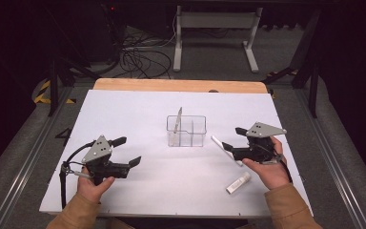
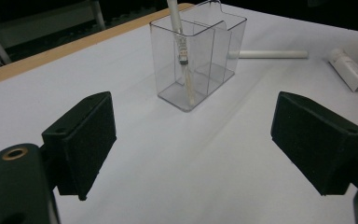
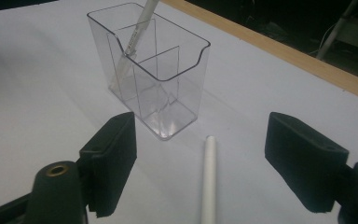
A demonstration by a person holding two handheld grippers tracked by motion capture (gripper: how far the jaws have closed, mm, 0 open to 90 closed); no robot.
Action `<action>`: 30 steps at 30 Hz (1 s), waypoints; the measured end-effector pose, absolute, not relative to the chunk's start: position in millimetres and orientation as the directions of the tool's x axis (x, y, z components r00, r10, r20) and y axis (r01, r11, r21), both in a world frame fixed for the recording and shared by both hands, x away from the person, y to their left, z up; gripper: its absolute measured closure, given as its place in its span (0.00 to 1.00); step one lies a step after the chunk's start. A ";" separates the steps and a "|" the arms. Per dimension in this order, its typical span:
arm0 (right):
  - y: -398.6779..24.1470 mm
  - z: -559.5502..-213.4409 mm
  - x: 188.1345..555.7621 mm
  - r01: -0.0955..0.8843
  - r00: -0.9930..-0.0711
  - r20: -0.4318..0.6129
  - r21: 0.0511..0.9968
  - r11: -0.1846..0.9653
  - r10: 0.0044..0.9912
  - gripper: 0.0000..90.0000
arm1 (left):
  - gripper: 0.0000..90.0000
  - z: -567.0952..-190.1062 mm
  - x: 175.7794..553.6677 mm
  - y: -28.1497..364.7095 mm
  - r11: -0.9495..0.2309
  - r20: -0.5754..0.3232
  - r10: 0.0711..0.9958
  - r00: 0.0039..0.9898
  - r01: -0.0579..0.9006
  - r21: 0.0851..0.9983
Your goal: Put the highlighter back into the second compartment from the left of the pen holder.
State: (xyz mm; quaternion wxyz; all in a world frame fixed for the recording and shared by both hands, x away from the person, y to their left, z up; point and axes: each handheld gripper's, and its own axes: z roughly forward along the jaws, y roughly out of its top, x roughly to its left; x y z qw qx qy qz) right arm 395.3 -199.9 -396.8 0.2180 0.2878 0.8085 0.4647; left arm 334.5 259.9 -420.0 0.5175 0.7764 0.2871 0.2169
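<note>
1. Hovering over the white stick (image 3: 209, 179), the right claw (image 1: 232, 138) stands wide with nothing in it, its jaws either side of the stick, which lies flat on the desk (image 1: 138, 114) just beside the clear organizer (image 1: 186, 130); this looks like a line-up for a pick.
2. Waiting low at the near left, the left claw (image 1: 127, 151) is also wide and holds nothing, well apart from the organizer.
3. One pen (image 2: 181, 44) already leans upright in an end compartment, which suggests the stick is meant for the organizer too.
4. A small white tube (image 1: 238, 182) lies near the person's right hand (image 1: 267, 169), apart from the stick.
5. Nothing blocks the reach; the organizer's thin walls look light and may slide if bumped.
</note>
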 end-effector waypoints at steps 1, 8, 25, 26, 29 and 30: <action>-199.9 -396.8 395.3 0.263 -0.739 -0.085 0.877 0.402 0.668 0.28 | 0.16 -420.0 334.5 259.9 -0.300 0.040 0.670 0.741 0.221 0.928; -197.5 -396.7 399.2 0.278 -0.745 -0.080 0.866 0.417 0.663 0.34 | 0.17 -420.4 334.5 260.1 -0.298 0.036 0.670 0.742 0.224 0.928; -182.6 -391.4 426.9 0.436 -0.732 -0.076 0.711 0.552 0.677 0.42 | 0.17 -420.3 334.3 260.2 -0.303 0.045 0.671 0.740 0.219 0.927; -182.2 -391.8 428.5 0.443 -0.733 -0.071 0.704 0.555 0.676 0.42 | 0.17 -420.3 334.3 260.3 -0.303 0.045 0.671 0.740 0.219 0.928; -180.9 -392.7 432.7 0.460 -0.731 -0.070 0.684 0.566 0.678 0.42 | 0.17 -420.5 334.1 260.4 -0.299 0.042 0.674 0.737 0.221 0.929; -180.5 -392.9 434.0 0.464 -0.730 -0.068 0.680 0.567 0.680 0.42 | 0.17 -420.5 334.1 260.4 -0.299 0.042 0.674 0.737 0.221 0.929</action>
